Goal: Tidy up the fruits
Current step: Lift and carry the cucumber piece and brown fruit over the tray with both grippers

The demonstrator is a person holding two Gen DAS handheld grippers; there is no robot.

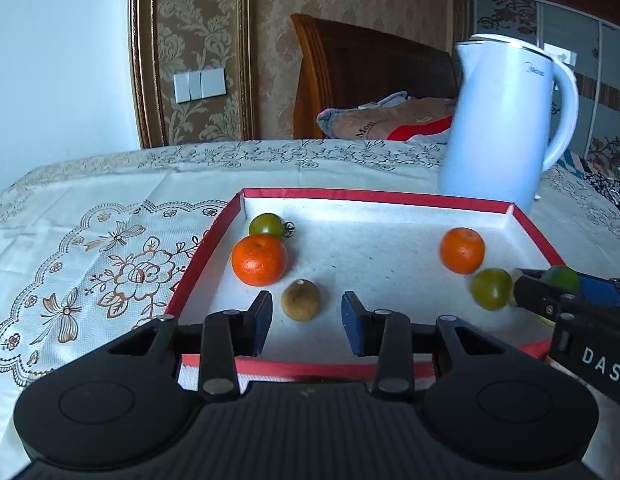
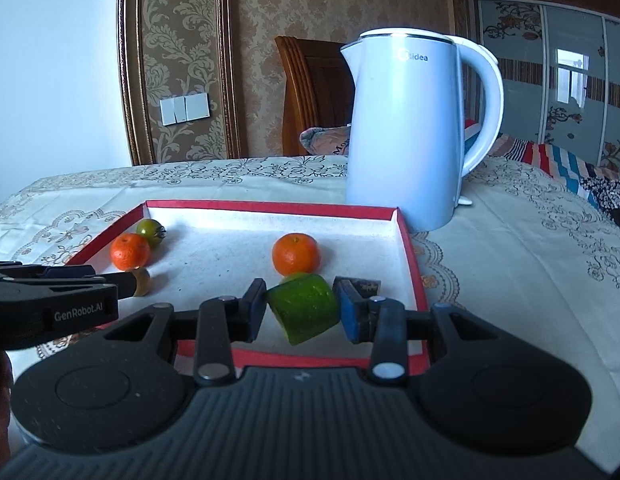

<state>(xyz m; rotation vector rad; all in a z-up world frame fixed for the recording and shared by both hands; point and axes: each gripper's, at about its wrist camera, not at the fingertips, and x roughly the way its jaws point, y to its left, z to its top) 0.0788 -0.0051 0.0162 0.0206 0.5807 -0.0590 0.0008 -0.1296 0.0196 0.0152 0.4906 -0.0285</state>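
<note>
A red-rimmed shallow box [image 1: 389, 197] with a white floor lies on the table and holds the fruit. In the left wrist view, a green tomato [image 1: 266, 225] and an orange [image 1: 259, 260] sit at its far left, a small brown fruit [image 1: 301, 300] near the front, and a second orange [image 1: 462, 250] and green tomato [image 1: 492, 289] at the right. My left gripper [image 1: 306, 322] is open, with the brown fruit just beyond its fingertips. My right gripper [image 2: 302, 307] is shut on a green cucumber piece [image 2: 304, 307], held over the box [image 2: 270, 208] near the orange [image 2: 296, 254].
A white electric kettle [image 2: 405, 132] stands just behind the box's far right corner. The table carries a cream embroidered cloth [image 1: 110, 248]. A wooden chair [image 1: 349, 76] and a bed with bedding stand behind the table.
</note>
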